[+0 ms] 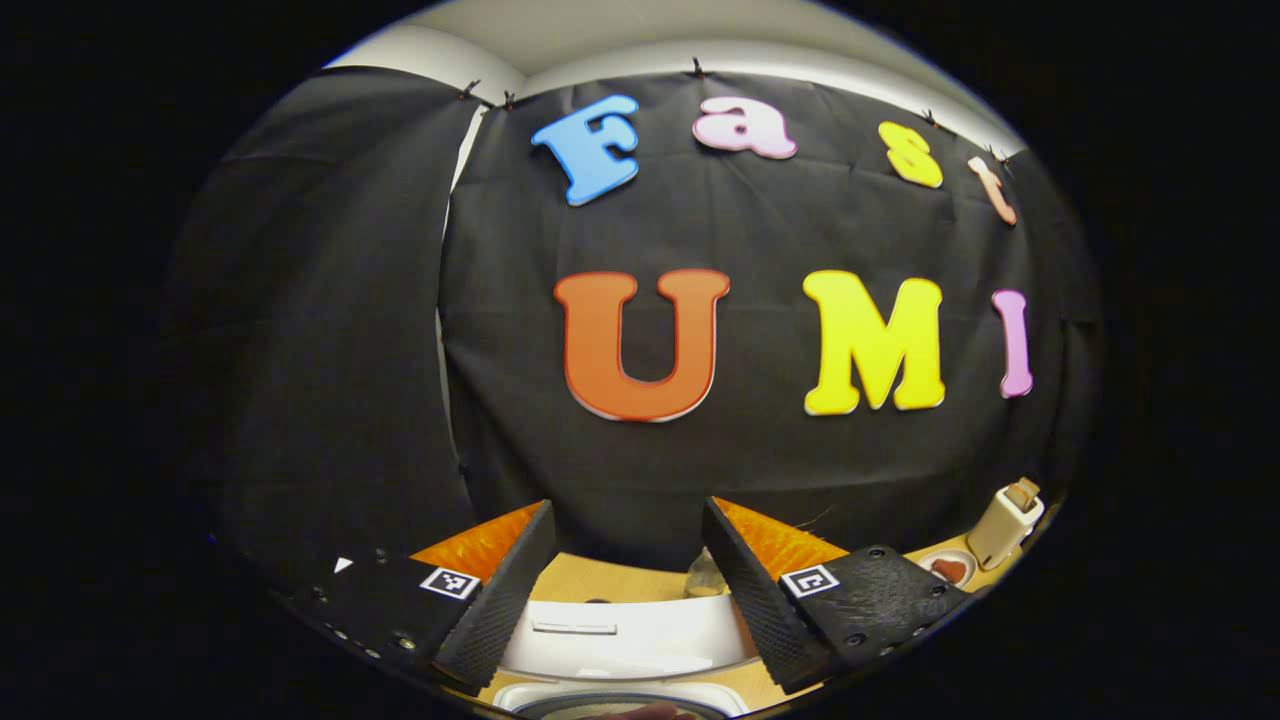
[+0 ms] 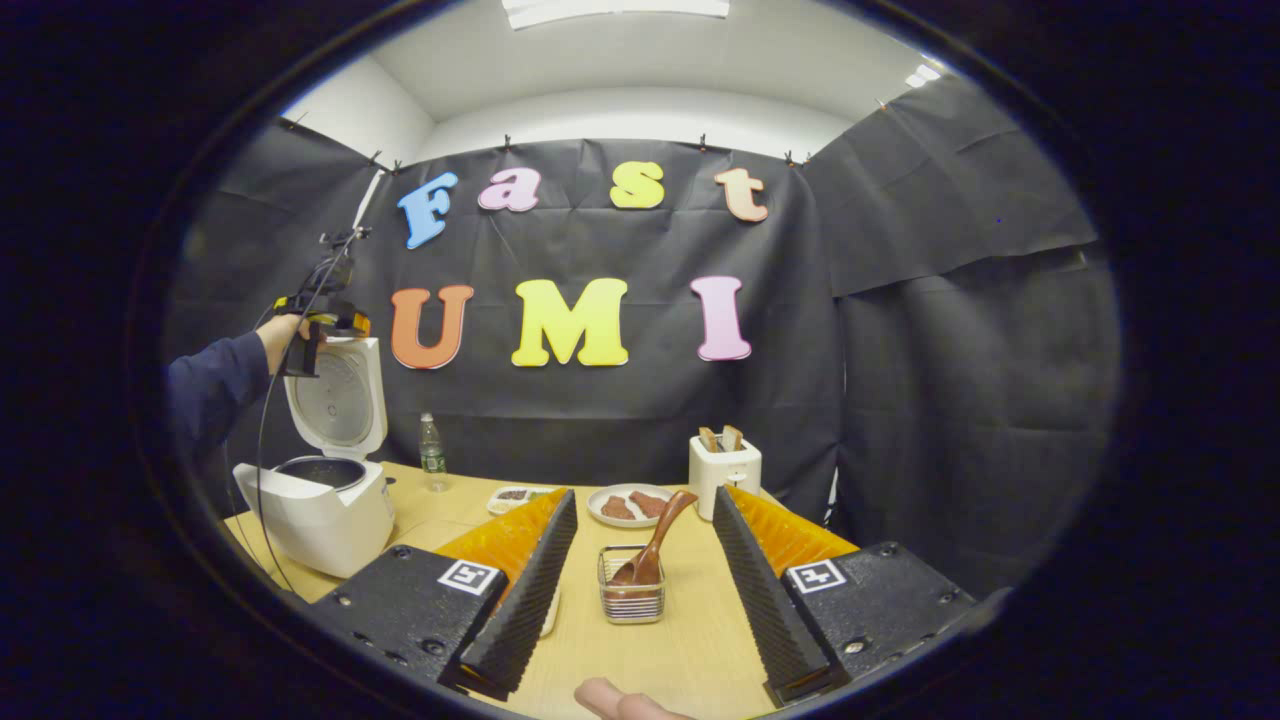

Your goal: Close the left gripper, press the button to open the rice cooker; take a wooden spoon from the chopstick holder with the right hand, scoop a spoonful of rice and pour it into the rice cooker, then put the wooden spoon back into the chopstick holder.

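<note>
The white rice cooker (image 2: 320,515) stands open at the table's left, its lid (image 2: 340,400) raised upright and the dark inner pot (image 2: 320,470) showing. My left gripper (image 2: 318,335), held by a hand in a dark blue sleeve, hovers at the lid's top edge. In the left gripper view that gripper (image 1: 628,520) is open, with the lid (image 1: 620,640) just below and between its fingers. A wooden spoon (image 2: 655,545) leans in the wire chopstick holder (image 2: 632,590). It lies straight ahead of my open right gripper (image 2: 645,500), which holds nothing.
A clear bottle (image 2: 432,455) stands behind the cooker. A small white dish (image 2: 515,497), a plate of brown pieces (image 2: 630,505) and a white toaster (image 2: 725,465) with bread line the back of the wooden table (image 2: 690,640). The toaster (image 1: 1005,525) sits far right in the left gripper view.
</note>
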Demonstrator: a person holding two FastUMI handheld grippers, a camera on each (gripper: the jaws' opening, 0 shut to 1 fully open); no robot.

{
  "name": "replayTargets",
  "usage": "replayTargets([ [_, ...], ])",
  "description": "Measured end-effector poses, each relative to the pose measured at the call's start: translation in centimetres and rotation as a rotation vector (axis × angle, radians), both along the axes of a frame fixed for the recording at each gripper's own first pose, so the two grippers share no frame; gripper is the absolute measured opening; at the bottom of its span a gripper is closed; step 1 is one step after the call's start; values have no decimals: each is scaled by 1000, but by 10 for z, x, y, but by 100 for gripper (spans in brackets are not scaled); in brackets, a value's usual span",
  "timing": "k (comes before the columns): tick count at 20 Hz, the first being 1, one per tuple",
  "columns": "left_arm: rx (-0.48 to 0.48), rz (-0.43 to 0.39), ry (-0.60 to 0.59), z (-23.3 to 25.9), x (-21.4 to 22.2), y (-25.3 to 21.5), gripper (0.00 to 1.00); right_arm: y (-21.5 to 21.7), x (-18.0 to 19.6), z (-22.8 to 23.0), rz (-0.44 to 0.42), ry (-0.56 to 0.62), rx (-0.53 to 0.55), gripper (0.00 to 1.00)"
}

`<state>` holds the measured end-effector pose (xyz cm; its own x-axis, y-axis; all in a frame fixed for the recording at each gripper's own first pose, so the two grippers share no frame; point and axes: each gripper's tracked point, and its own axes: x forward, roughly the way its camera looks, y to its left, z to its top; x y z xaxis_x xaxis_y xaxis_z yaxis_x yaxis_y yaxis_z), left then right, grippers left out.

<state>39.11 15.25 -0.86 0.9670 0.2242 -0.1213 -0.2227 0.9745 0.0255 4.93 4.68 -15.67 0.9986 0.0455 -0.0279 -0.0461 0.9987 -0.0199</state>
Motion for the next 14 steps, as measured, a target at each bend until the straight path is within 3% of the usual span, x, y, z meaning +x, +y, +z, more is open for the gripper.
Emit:
replayTargets([
  [1,-7,2,-19,9,-3,4,100,0,-1,-1,4,4,1,89],
  [3,6,3,14,-1,-4,-4,95,-5,-1,-3,-3,6,2,88],
  [6,-4,1,39,-4,-20,-9,96,-9,-4,-1,-11,-5,11,90],
  [14,-10,-18,65,-19,-78,-26,96,7,-31,10,55,-27,46,89],
])
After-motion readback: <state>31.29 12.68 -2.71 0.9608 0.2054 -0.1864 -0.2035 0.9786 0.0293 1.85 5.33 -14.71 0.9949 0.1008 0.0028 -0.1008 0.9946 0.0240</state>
